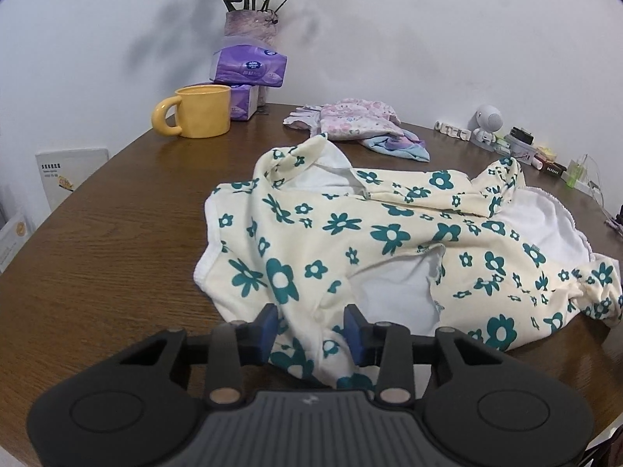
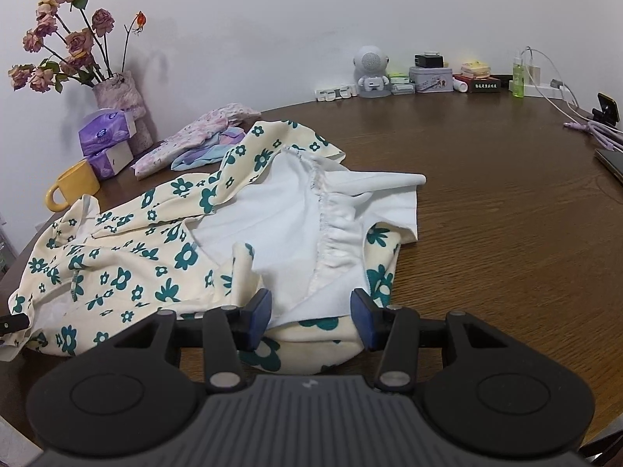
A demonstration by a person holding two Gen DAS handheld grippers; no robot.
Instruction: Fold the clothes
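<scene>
In the middle of the brown wooden table [image 1: 117, 233] lies your floral garment [image 1: 350, 233], cream with teal flowers, spread in a loose rumpled heap and not in any tidy fold. Parts of its white lining [image 2: 272, 225] are turned outward, and a gathered elastic seam [image 2: 331, 233] shows in the right wrist view. So this piece, judged by how it lies, is not yet folded: it wants flattening and squaring before any clean crease can be made.

Your left gripper [image 1: 311, 327] sits at the near edge of the cloth with its jaws parted, and fabric lies between the blue pads [image 1: 268, 327] without being pinched. Your right gripper [image 2: 311, 315] stands likewise spread, with the near hem bulging between its fingers; neither tool has a hold on anything.

Further back, near the wall, a pink patterned garment [image 1: 350, 118] rests partly on a blue and purple one [image 1: 401, 146]. They look flatter and more compact than the floral piece, though you cannot tell from here whether they are properly folded.

Around them stand a yellow mug [image 1: 194, 114], purple tissue packs [image 1: 249, 66], a vase of dried roses [image 1: 249, 27], and small clutter by a white figurine [image 2: 372, 72].
</scene>
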